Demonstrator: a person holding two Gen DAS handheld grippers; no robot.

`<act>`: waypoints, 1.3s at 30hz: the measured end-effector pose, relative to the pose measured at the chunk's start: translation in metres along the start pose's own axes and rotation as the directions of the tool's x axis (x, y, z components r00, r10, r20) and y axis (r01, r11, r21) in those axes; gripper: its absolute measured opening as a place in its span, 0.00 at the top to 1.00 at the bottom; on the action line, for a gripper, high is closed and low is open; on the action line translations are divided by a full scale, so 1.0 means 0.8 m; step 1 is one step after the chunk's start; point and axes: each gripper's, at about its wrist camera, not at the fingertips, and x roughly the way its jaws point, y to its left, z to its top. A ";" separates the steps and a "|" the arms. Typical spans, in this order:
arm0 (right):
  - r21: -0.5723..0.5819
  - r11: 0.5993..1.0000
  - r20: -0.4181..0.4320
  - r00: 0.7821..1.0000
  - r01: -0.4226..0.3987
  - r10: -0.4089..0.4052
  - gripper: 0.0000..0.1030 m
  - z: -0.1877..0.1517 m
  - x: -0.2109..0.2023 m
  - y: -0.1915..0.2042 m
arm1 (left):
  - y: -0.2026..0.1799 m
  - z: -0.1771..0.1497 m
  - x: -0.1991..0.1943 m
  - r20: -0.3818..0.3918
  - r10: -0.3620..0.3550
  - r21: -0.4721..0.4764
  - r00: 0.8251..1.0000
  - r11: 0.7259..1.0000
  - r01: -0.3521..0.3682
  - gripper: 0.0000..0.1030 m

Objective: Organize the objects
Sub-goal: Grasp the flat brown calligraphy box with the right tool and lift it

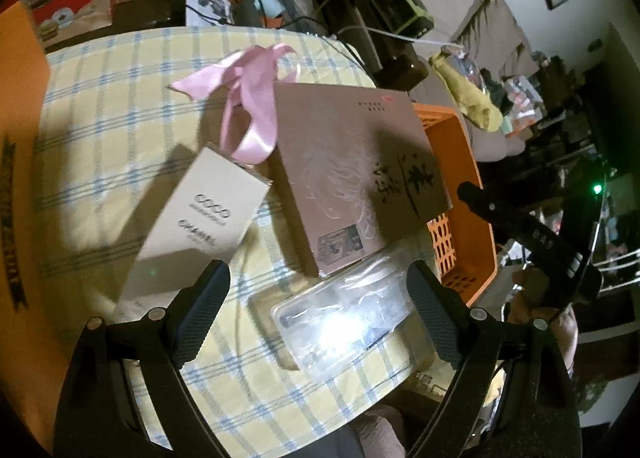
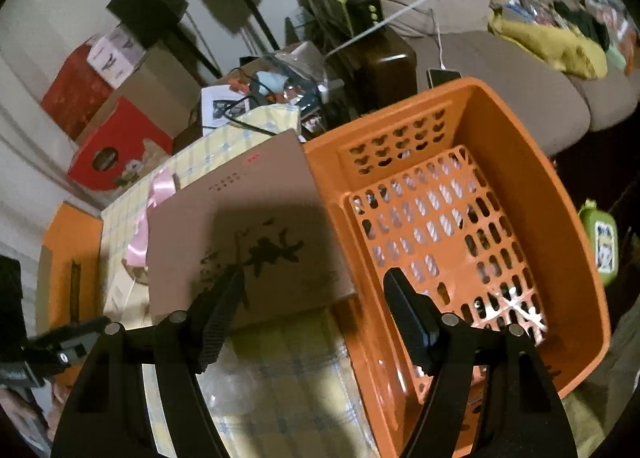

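A flat pink box (image 1: 352, 174) with a black plant print lies on the checked tablecloth (image 1: 120, 98), its edge over the orange basket (image 1: 460, 194). A pink ribbon (image 1: 248, 98) lies by it. A beige carton (image 1: 200, 214) with printed lettering lies to its left. A clear plastic case (image 1: 340, 318) lies between the fingers of my open left gripper (image 1: 320, 306). My open right gripper (image 2: 316, 306) hovers over the pink box (image 2: 248, 234) and the rim of the empty orange basket (image 2: 460, 218).
Red boxes (image 2: 116, 146) and an orange box (image 2: 68, 258) stand at the left. A sofa (image 2: 500, 70) with clothes is behind the basket. Cables, a green device (image 2: 348, 2) and clutter lie past the table's far edge.
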 end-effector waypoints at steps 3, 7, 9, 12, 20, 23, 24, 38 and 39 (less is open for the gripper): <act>0.046 0.998 0.000 0.999 -0.039 0.039 0.28 0.001 0.009 -0.011 | -0.007 0.003 0.011 -0.010 0.005 0.006 1.000 1.000 -0.005 0.15; 0.094 0.992 -0.009 0.997 -0.081 0.082 0.28 0.000 0.023 -0.019 | -0.015 0.007 0.024 -0.021 0.010 0.012 1.000 1.000 -0.010 0.15; 0.131 0.985 -0.014 0.993 -0.110 0.113 0.28 -0.002 0.031 -0.024 | -0.018 0.009 0.029 -0.026 0.013 0.012 1.000 1.000 -0.012 0.15; 0.173 0.975 -0.015 0.989 -0.143 0.148 0.28 -0.002 0.040 -0.030 | -0.018 0.011 0.036 -0.034 0.015 0.006 0.999 1.000 -0.015 0.15; 0.130 0.984 -0.026 0.991 -0.125 0.129 0.36 0.007 0.052 -0.025 | -0.020 0.017 0.055 -0.052 0.020 -0.006 0.998 1.000 -0.021 0.15; 0.119 0.983 -0.043 0.988 -0.140 0.146 0.40 0.005 0.057 -0.022 | -0.021 0.019 0.061 -0.059 0.012 -0.010 0.998 1.000 -0.013 0.15; 0.117 0.984 -0.040 0.989 -0.137 0.143 0.40 0.004 0.057 -0.022 | -0.022 0.019 0.063 -0.061 0.018 -0.008 0.998 1.000 -0.019 0.15; -0.018 0.995 -0.001 0.995 -0.098 0.098 0.42 0.005 0.026 0.007 | -0.053 0.008 0.037 0.001 0.068 0.076 0.998 0.995 -0.068 0.23; -0.030 0.995 0.009 0.996 -0.090 0.090 0.42 0.006 0.020 0.010 | -0.055 0.009 0.031 0.010 0.062 0.078 0.998 0.995 -0.063 0.23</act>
